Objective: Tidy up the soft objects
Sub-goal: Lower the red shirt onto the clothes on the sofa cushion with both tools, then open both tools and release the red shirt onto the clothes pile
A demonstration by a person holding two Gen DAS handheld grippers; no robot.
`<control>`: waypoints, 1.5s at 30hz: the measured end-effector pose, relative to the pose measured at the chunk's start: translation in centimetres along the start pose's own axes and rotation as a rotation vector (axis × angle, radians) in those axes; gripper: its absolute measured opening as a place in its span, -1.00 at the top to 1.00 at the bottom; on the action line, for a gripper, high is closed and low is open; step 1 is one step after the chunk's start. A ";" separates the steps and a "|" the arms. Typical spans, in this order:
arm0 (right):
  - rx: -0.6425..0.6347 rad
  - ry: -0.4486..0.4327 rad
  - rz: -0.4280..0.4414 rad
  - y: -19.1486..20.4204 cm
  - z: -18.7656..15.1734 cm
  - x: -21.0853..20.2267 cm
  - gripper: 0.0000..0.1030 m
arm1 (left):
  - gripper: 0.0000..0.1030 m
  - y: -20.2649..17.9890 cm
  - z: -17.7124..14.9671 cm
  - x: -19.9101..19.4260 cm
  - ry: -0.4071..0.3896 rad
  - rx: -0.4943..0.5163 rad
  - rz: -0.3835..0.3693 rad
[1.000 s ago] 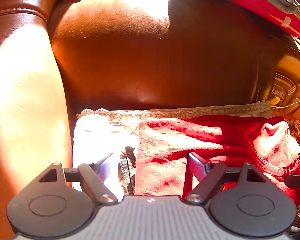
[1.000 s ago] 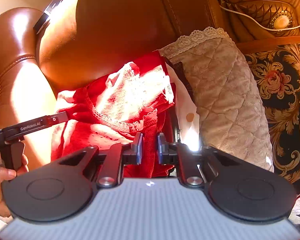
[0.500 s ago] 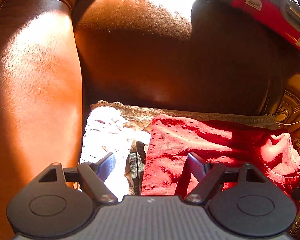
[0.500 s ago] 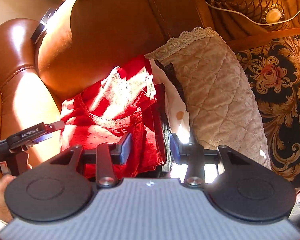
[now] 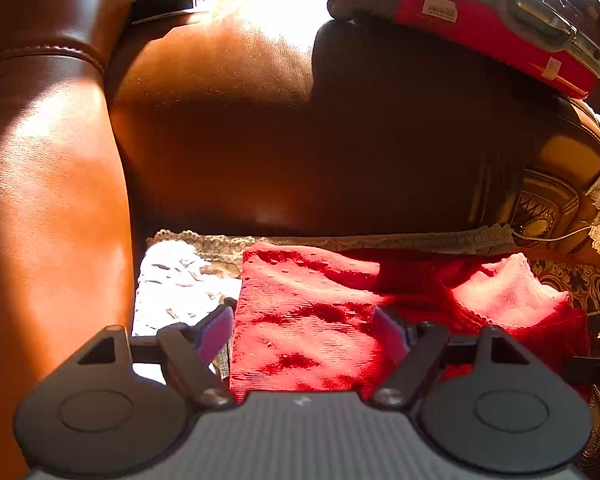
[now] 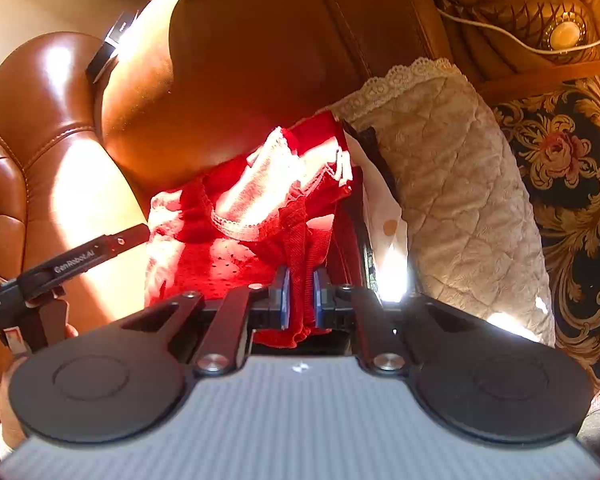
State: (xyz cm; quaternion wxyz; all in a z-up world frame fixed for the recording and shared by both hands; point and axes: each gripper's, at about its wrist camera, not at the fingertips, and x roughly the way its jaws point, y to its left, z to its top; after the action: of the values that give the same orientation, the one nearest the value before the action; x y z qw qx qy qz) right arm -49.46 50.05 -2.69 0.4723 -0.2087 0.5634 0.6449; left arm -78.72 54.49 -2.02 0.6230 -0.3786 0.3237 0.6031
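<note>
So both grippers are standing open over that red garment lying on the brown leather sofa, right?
Not quite. The right gripper is shut on a fold of the red garment, as the right wrist view shows. The left gripper does stand open over it on the brown leather sofa.

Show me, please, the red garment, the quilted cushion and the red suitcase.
red garment (image 6: 236, 264), right wrist view, dotted knit panel.
quilted cushion (image 6: 460, 184), right wrist view, quilted side.
red suitcase (image 5: 480, 28), left wrist view, red shell.
</note>
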 end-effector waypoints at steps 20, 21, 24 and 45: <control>-0.227 -0.121 -0.075 4.5 3.8 -2.1 0.14 | -0.62 -1.4 -1.7 1.9 0.060 -0.027 0.010; -0.275 -0.088 -0.087 5.6 3.9 -0.7 0.14 | -0.62 -1.1 -1.8 1.9 0.063 -0.039 0.010; -0.369 -0.051 -0.170 7.4 3.5 3.1 0.14 | -0.62 -0.2 -2.0 1.9 0.045 -0.038 0.022; -0.442 0.001 -0.231 5.7 -3.1 4.7 0.13 | -0.61 3.9 1.6 6.6 0.046 -0.092 0.202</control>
State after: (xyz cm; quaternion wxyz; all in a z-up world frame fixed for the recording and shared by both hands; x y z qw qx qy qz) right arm -57.28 49.43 -4.28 0.4855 -0.3701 0.3814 0.6941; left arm -82.30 59.16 -7.25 0.5334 -0.3862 0.3465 0.6680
